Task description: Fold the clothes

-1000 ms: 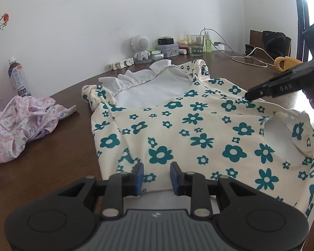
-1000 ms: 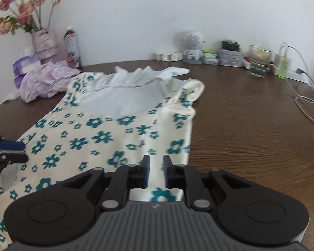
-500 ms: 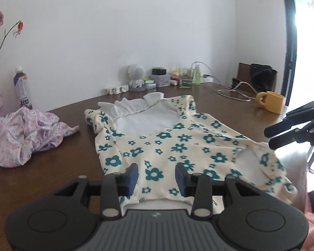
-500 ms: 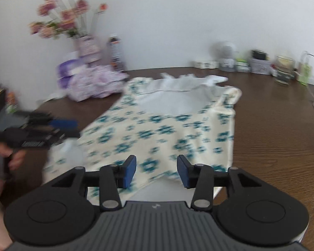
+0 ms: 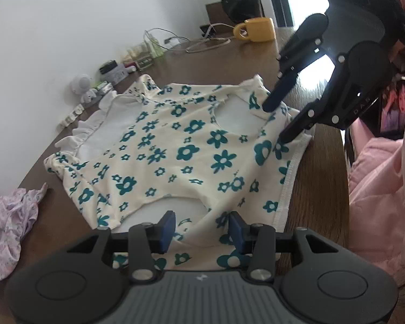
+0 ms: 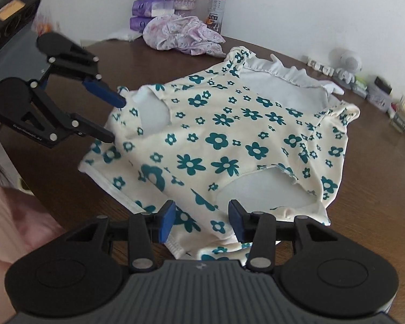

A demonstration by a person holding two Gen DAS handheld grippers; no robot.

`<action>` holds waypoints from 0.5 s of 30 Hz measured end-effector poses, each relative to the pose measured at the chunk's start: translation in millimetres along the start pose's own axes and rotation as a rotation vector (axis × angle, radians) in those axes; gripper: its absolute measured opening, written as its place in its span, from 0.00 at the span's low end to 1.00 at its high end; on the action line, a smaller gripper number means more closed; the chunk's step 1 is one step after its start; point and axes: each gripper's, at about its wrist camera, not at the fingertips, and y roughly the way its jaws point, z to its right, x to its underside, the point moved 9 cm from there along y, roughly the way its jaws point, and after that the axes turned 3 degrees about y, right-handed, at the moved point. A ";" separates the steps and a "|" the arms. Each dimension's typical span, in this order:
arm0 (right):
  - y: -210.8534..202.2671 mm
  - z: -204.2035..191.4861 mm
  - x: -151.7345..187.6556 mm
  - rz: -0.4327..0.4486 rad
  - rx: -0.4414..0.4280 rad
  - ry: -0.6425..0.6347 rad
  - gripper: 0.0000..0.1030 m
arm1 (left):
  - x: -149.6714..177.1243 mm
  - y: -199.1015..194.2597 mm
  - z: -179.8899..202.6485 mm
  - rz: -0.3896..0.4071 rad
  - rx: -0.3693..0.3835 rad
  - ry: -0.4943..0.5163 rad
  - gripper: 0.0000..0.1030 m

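A cream top with teal flowers (image 5: 186, 151) lies flat on the brown table (image 5: 318, 178), its white ruffled edge at the far side. My left gripper (image 5: 201, 229) is open, low over one near corner by an armhole. My right gripper (image 6: 201, 222) is open too, over the opposite near corner of the top (image 6: 229, 145). Each shows in the other's view: the right gripper (image 5: 279, 121) hangs open with its tips at the cloth's edge, and the left gripper (image 6: 113, 118) likewise. Nothing is pinched between either pair of fingers.
A crumpled lilac garment (image 6: 181, 35) lies at the far left beside a bottle (image 6: 216, 10) and tissue packs (image 6: 145, 13). A yellow mug (image 5: 256, 29), cables (image 5: 202, 43) and small items line the back. The person's pink clothing (image 5: 378, 175) is at the table's near edge.
Both grippers have opened wider and swung round to the top's near corners, facing each other across it. The top itself lies much as before.
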 end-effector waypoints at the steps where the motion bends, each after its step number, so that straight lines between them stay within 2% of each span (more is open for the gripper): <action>1: 1.9 -2.0 1.8 -0.002 0.017 -0.027 0.43 | 0.9 4.8 3.5 -0.020 0.014 0.023 0.38; 2: 3.8 -4.1 3.5 -0.004 0.033 -0.053 0.43 | 0.0 6.4 5.3 -0.031 0.027 0.036 0.35; 3: 5.6 -5.0 4.9 -0.012 0.041 -0.073 0.42 | -0.9 7.8 6.9 -0.041 0.041 0.048 0.27; 4: 7.5 -4.5 6.0 -0.028 0.038 -0.084 0.33 | -2.0 8.4 7.6 -0.055 0.050 0.054 0.17; 6: 10.8 -1.7 7.9 -0.053 0.040 -0.102 0.17 | -3.7 9.5 10.2 -0.072 0.051 0.071 0.14; 7: 11.5 0.0 8.5 -0.060 0.042 -0.111 0.14 | -5.4 10.5 12.4 -0.078 0.048 0.077 0.11; 11: 12.7 4.3 10.3 -0.069 0.045 -0.139 0.09 | -13.2 14.1 21.6 -0.096 0.044 0.098 0.08; 15: 14.0 15.8 12.3 -0.072 0.067 -0.131 0.09 | -25.2 18.9 33.4 -0.081 0.081 0.115 0.08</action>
